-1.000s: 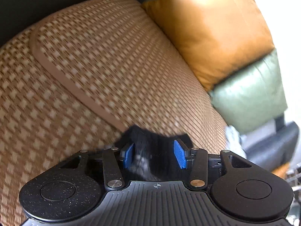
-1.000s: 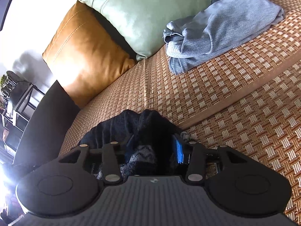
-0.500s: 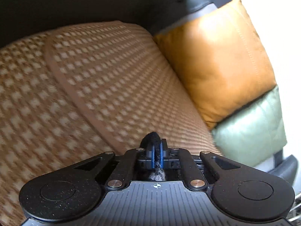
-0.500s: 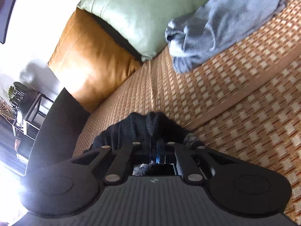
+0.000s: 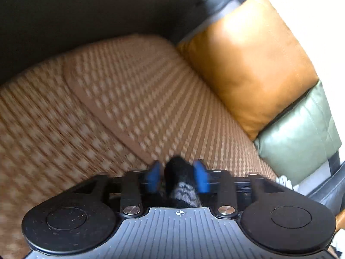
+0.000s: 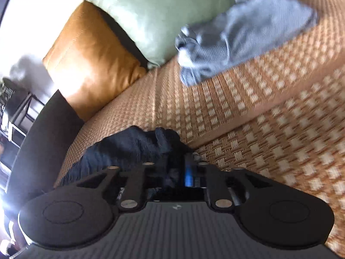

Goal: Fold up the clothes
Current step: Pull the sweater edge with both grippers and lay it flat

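Observation:
A black knit garment with a grey patterned part (image 5: 183, 186) lies bunched on the woven sofa mat (image 5: 112, 108). A fold of it stands between the blue pads (image 5: 201, 179) of my left gripper (image 5: 176, 173), whose jaws are opening and stand apart around the cloth. In the right wrist view the same black garment (image 6: 129, 146) spreads left from my right gripper (image 6: 177, 169). Its jaws are opening too, with dark cloth between them; one blue pad (image 6: 189, 172) shows and the other is hidden by the cloth.
A crumpled grey-blue garment (image 6: 248, 34) lies further back on the mat (image 6: 269, 133). An orange cushion (image 5: 254, 64) and a green cushion (image 5: 301, 133) lean on the backrest. A dark armrest (image 6: 43, 133) bounds the seat on the left.
Both grippers closed on the black garment half a second ago and now stand apart again. The left view has swung, bringing the cushions more into view.

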The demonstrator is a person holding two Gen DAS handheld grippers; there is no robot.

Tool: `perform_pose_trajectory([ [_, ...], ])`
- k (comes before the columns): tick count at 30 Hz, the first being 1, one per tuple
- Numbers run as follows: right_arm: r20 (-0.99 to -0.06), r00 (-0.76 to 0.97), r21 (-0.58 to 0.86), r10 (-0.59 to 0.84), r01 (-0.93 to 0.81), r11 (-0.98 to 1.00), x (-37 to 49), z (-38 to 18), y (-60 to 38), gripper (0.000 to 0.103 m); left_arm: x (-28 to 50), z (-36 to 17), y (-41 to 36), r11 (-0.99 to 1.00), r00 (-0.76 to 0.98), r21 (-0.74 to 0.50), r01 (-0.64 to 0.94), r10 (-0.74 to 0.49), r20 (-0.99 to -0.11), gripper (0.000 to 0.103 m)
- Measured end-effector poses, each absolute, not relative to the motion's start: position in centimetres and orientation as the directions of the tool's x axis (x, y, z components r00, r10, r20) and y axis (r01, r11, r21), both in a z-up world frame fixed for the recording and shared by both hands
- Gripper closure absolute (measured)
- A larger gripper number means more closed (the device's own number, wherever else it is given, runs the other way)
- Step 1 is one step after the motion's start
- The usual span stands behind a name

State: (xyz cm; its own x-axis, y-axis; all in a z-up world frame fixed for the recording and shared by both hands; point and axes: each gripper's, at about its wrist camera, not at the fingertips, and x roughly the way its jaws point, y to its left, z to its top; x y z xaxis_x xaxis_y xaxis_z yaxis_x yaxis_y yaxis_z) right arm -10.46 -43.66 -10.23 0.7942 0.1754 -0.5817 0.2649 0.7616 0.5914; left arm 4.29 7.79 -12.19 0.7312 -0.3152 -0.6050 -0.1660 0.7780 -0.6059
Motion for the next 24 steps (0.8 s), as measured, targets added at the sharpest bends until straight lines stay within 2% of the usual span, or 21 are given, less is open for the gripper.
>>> perform_pose_trajectory([
  [4,-0.544,0.811,0.605,0.216,0.201,0.77,-13.6,-8.3,-43.1,0.056,1.0,-8.9,7.2,0.851,0.747,-0.519,-0.083,-0.292,-0.597,0.04],
  [7,-0.55,0.8,0.611,0.241,0.188,0.769,-15.5,-8.4,-42.1,0.052,-2.0,-9.0,5.6,0.873,0.736,-0.487,-0.005,-0.327,-0.593,0.039],
  [9,-0.559,0.789,0.616,0.255,0.189,0.765,-16.2,-9.1,-41.3,0.052,-3.4,-10.4,4.6,0.893,0.713,-0.45,0.003,-0.318,-0.625,0.04],
  [10,-0.564,0.783,0.619,0.262,0.19,0.762,-16.5,-9.5,-40.9,0.055,-3.8,-11.2,4.3,0.907,0.701,-0.421,-0.003,-0.298,-0.648,0.045],
  [11,-0.564,0.779,0.626,0.274,0.187,0.757,-16.7,-9.9,-40.6,0.062,-4.2,-12.0,4.0,0.92,0.689,-0.392,-0.01,-0.278,-0.67,0.075],
  [12,-0.565,0.78,0.634,0.271,0.2,0.747,-16.9,-10.2,-40.7,0.09,-4.3,-12.6,4.1,0.924,0.686,-0.381,-0.024,-0.262,-0.679,0.086],
  [15,-0.575,0.786,0.651,0.227,0.272,0.709,-17.6,-11.0,-41.5,0.1,-4.5,-14.2,4.5,0.93,0.681,-0.36,-0.075,-0.217,-0.7,0.092],
  [18,-0.611,0.771,0.632,0.179,0.34,0.696,-18.3,-11.8,-42.5,0.1,-4.5,-14.0,4.7,0.935,0.682,-0.347,-0.072,-0.208,-0.701,0.092],
  [22,-0.591,0.788,0.664,0.173,0.353,0.659,-18.9,-12.5,-42.6,0.1,-5.2,-14.0,4.3,0.937,0.693,-0.342,-0.076,-0.197,-0.694,0.091],
  [24,-0.59,0.789,0.664,0.172,0.353,0.66,-19.1,-12.4,-42.5,0.1,-5.5,-13.7,4.4,0.936,0.695,-0.341,-0.088,-0.188,-0.694,0.086],
])
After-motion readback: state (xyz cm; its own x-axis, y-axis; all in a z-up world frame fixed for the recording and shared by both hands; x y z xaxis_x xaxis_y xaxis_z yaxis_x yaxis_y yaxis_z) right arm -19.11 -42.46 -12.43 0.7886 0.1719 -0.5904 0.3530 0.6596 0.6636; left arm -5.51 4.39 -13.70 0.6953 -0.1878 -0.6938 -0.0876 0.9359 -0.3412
